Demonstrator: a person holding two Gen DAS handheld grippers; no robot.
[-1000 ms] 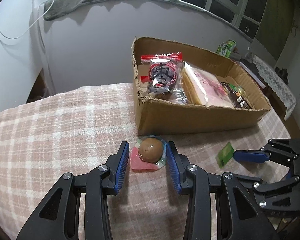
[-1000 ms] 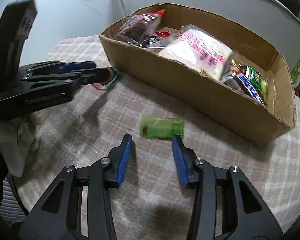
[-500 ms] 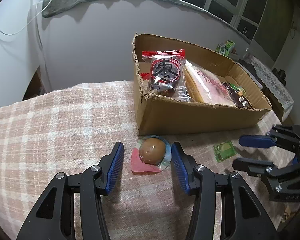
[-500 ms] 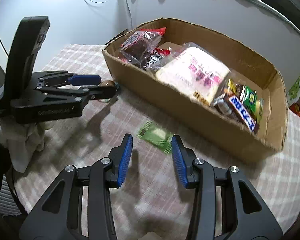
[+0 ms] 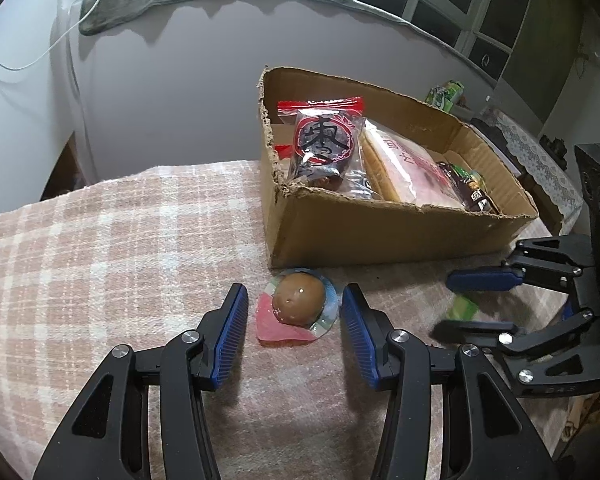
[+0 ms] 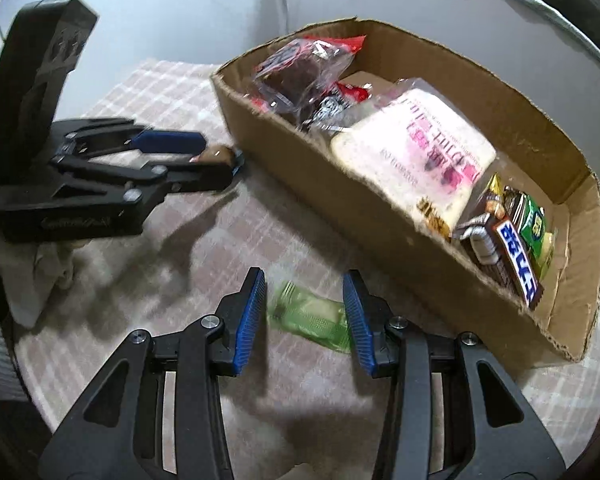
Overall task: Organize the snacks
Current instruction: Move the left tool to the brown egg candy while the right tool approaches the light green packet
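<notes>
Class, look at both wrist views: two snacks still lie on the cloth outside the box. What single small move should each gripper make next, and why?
Probably close. The left gripper is open with the wrapped brown egg snack between its fingers, and the right gripper is open around the green packet. Both snacks rest on the plaid cloth, outside the cardboard box, so gripping comes before lifting.

Home room, plaid tablecloth (image 5: 100, 248), lace-covered furniture (image 5: 540, 160), paned window (image 5: 440, 4)
</notes>
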